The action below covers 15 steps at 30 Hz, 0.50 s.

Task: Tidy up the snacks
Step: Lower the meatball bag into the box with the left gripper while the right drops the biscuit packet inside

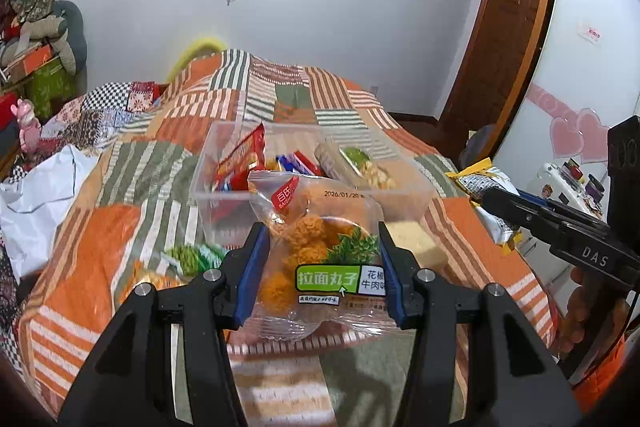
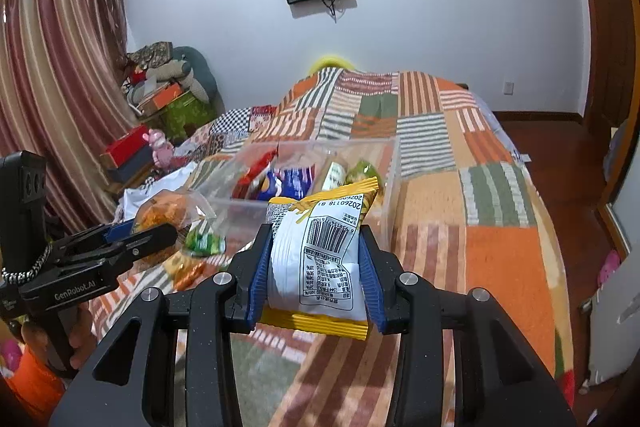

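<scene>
The left tool (image 1: 322,267) pinches a clear bag of orange noodle balls (image 1: 316,247) by its sides. The clear bin (image 1: 224,187) lies straight ahead of it and slightly below, on the bed (image 1: 120,227). A few loose packets (image 1: 192,257) lie before the bin's near wall. The right tool (image 2: 316,267), just beside, clamps a white-and-yellow packet (image 2: 320,255), long axis pointing at the same bin (image 2: 394,187).

left wrist: close, tilted down over bed (image 1: 100,227); right wrist: same; shared: snack bin (image 1: 224,195)
</scene>
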{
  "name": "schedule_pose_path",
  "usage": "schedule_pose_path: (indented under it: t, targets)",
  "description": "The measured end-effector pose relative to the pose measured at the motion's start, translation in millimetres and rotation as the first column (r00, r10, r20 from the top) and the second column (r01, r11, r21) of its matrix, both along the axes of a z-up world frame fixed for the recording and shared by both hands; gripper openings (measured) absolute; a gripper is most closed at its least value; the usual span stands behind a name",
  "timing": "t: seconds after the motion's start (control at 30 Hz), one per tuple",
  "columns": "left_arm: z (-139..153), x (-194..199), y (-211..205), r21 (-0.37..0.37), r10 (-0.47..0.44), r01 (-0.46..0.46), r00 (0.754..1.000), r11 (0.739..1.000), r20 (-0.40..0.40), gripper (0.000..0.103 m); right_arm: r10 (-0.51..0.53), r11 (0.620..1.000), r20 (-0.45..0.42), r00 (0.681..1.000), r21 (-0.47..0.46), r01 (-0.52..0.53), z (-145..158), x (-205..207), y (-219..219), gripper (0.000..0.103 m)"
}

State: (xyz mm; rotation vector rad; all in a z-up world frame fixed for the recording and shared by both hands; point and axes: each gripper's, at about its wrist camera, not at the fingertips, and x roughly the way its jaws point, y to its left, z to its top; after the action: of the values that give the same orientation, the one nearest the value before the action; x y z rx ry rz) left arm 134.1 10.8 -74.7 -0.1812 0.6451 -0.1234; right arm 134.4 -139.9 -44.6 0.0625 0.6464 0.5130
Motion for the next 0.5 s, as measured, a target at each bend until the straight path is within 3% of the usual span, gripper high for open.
schedule_pose_path:
  t: [0.5]
  targets:
    - [15.7,54.3,-2.7,0.013,-0.005,0.004,0.999,1.0,0.049,0.051,-0.023,1.0,0.055,0.998,0.016,0.022,15.8,39.4,14.3,0.037]
